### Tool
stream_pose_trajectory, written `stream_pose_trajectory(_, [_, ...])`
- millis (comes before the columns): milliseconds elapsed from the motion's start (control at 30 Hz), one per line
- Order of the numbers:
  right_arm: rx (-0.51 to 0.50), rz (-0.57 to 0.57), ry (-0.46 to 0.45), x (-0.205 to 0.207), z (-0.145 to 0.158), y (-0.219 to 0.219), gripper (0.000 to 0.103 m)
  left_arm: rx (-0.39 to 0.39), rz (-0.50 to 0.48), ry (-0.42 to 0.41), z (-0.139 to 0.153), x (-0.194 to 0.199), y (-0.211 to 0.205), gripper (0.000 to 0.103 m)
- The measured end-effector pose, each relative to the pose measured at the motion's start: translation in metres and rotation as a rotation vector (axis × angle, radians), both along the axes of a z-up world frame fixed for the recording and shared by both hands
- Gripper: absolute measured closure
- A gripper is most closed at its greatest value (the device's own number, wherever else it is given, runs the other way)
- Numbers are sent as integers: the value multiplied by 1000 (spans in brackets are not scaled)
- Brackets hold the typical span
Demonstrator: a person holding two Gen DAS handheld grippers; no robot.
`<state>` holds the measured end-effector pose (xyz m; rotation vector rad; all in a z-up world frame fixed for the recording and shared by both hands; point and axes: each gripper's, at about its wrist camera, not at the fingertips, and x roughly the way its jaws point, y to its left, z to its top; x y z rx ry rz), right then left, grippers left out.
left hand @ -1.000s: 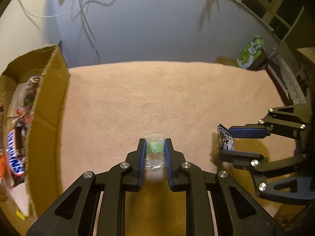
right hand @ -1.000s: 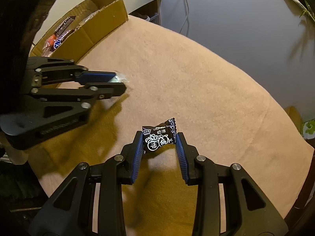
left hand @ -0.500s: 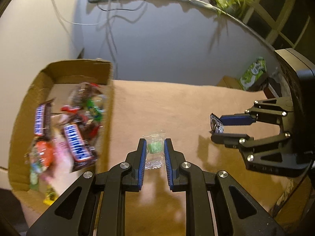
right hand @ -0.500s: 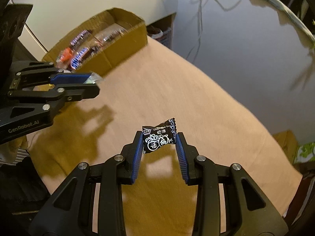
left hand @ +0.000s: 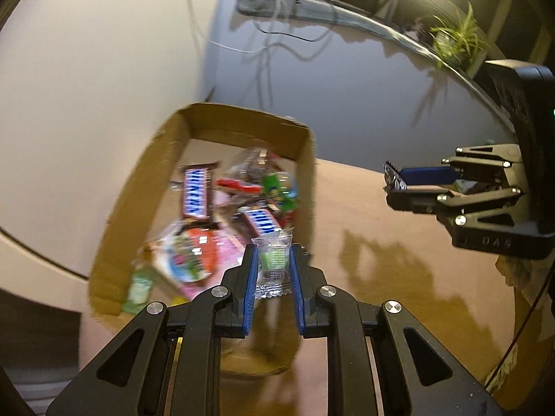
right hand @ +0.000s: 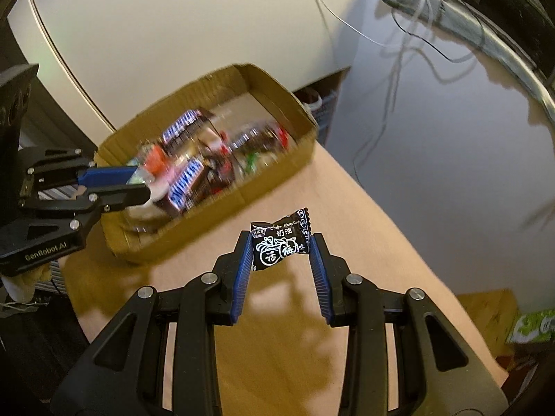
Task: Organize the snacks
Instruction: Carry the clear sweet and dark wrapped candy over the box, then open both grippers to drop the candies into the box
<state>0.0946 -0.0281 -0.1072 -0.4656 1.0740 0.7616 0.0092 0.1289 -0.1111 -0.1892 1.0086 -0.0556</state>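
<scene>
A: Beige cloth covers the tabletop (right hand: pixel 364 228); pale wall behind, cables hanging down it. Cardboard box (left hand: pixel 308 159) sits at the tabletop's left end, already holding bars and mixed wrappers, blurred in both views.

B: Left gripper (left hand: pixel 272 263)?

A: Its fingers (left hand: pixel 250 270) are clamped on a clear-wrapped green candy (left hand: pixel 274 260), held upright between the blue pads. In the right wrist view the same gripper (right hand: pixel 138 187) hangs over the near end of the box, with the candy above the contents rather than above the cloth.

B: Right gripper (right hand: pixel 281 253)?

A: Clamped on a black plum candy (right hand: pixel 281 244), pinched across its width, crimped end sticking up to the right. It hangs over open cloth, beside the box's long wall and outside it. In the left wrist view it (left hand: pixel 399 183) stands well apart from the box, to the right.

B: Step in hand?

A: Judged as delivery: both pieces carried to the box, left one first. Neither is released.

B: Next move calls for?

A: Likely parting the left fingers so the green candy drops among the wrappers. The right gripper would need to travel leftward past the box wall before letting go; a release from where it hangs would land the piece on the cloth.
</scene>
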Motion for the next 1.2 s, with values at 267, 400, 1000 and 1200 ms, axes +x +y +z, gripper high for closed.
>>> stream_pose_trajectory(267, [16, 69, 7, 17, 6, 57, 68, 9, 67, 5, -2, -8, 29, 86])
stream_pose_trajectory(400, [16, 87, 7, 22, 5, 75, 68, 7, 81, 5, -3, -10, 37, 86])
stream_pose_trajectory(1000, [0, 115, 45, 42, -15, 129, 68, 9, 88, 2, -3, -4, 47, 86])
stream_pose_trajectory(1200, [1, 113, 47, 44, -17, 129, 57, 15, 90, 10, -3, -1, 47, 86])
